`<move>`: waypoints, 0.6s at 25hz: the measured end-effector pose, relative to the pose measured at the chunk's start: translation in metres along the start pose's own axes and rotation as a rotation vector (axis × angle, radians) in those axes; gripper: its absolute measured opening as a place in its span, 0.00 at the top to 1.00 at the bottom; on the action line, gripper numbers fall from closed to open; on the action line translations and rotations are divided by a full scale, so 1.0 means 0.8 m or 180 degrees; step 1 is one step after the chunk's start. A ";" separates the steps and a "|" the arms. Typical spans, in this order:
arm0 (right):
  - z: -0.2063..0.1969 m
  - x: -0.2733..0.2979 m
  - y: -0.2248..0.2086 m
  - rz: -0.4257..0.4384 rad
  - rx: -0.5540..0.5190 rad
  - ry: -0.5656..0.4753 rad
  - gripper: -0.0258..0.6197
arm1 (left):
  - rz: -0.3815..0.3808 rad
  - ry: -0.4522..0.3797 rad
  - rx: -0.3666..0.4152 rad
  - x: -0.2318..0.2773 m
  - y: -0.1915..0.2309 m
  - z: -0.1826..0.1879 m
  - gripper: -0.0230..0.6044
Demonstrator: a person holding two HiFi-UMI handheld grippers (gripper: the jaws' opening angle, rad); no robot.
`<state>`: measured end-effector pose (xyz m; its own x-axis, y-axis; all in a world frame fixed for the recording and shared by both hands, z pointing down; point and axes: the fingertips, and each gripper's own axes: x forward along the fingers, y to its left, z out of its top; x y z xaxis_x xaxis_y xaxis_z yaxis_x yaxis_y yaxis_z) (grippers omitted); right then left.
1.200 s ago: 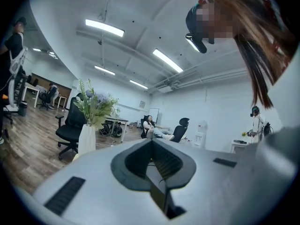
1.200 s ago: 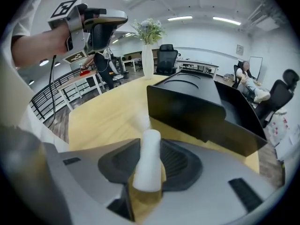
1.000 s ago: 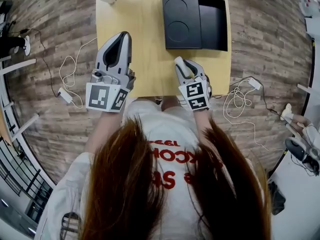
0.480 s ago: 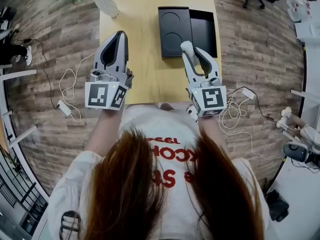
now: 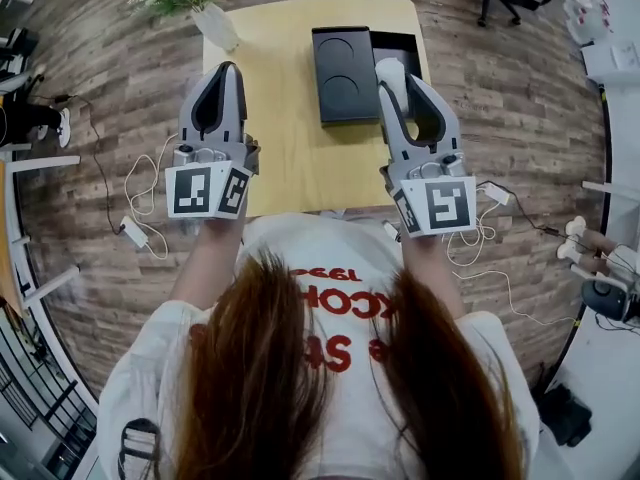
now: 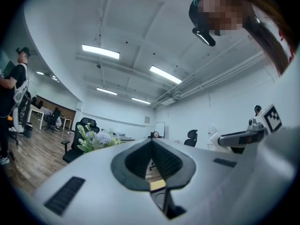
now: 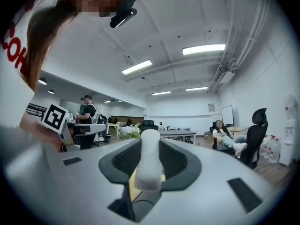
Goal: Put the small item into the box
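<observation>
Both grippers are raised level above the yellow table point(image 5: 290, 158). My right gripper point(image 5: 393, 76) is shut on a small white rounded item point(image 5: 390, 90), which stands upright between the jaws point(image 7: 149, 163) and, in the head view, lies in front of the black box point(image 5: 345, 73). The box lies at the table's far side: its left part has two round recesses and its right part is an open cavity point(image 5: 400, 44). My left gripper point(image 5: 227, 68) is over the table's left edge, shut with its tips meeting point(image 6: 152, 142) and nothing between them.
A white vase of flowers point(image 5: 217, 26) stands at the table's far left corner. Cables with adapters lie on the wood floor left point(image 5: 135, 183) and right point(image 5: 490, 193) of the table. One person stands in the room point(image 6: 14, 88) and another sits point(image 7: 225, 136).
My right gripper has risen from the table's front edge with the white item, tilted up to level, and now overlaps the box. The left gripper has risen a little.
</observation>
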<state>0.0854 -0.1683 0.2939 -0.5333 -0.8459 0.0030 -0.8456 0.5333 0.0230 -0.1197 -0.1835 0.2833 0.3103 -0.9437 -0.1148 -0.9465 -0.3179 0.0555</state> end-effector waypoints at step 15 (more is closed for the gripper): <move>-0.024 -0.048 -0.086 -0.0621 0.0092 0.0253 0.77 | -0.0595 0.0029 -0.0176 0.079 -0.083 -0.037 0.95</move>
<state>0.1642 -0.1729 0.3111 -0.3572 -0.9306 0.0801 -0.9335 0.3585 0.0020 -0.0349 -0.2250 0.3017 0.4811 -0.8685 -0.1192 -0.8661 -0.4919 0.0885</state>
